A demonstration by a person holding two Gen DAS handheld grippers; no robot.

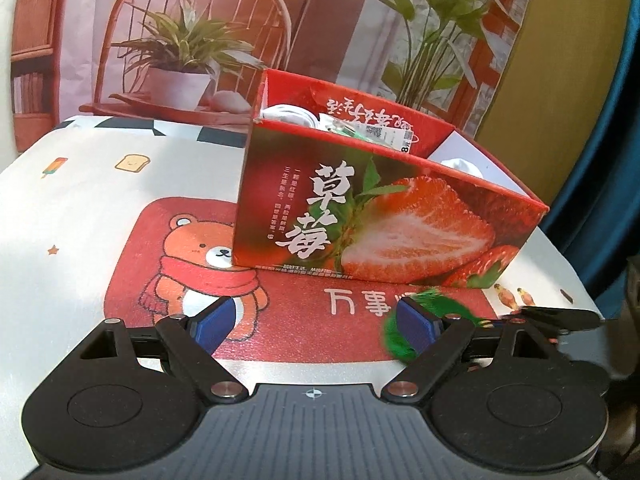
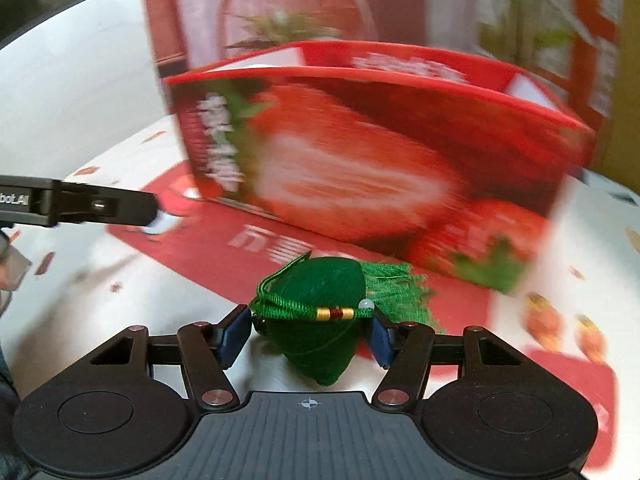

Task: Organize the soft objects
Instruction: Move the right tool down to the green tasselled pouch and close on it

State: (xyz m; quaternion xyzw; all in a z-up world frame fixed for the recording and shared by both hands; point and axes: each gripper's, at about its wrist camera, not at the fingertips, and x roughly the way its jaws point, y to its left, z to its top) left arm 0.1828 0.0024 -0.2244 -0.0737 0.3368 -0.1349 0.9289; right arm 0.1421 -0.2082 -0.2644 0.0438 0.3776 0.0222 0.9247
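A green stuffed sachet (image 2: 320,320) with a cord, beads and a green tassel sits between the blue pads of my right gripper (image 2: 310,338), which is shut on it and holds it just above the table in front of the red strawberry box (image 2: 380,168). In the left wrist view the sachet (image 1: 400,340) shows as a green blur behind my right fingertip, with the right gripper's black arm beside it. My left gripper (image 1: 318,326) is open and empty, low over the bear mat (image 1: 280,312), facing the strawberry box (image 1: 384,224). The box holds white items and labelled packets (image 1: 360,130).
The round table has a white printed cloth (image 1: 100,200). A backdrop with a printed chair and plants (image 1: 192,52) hangs behind the box. My left gripper's arm (image 2: 80,204) reaches in from the left in the right wrist view. A blue curtain (image 1: 616,160) hangs at right.
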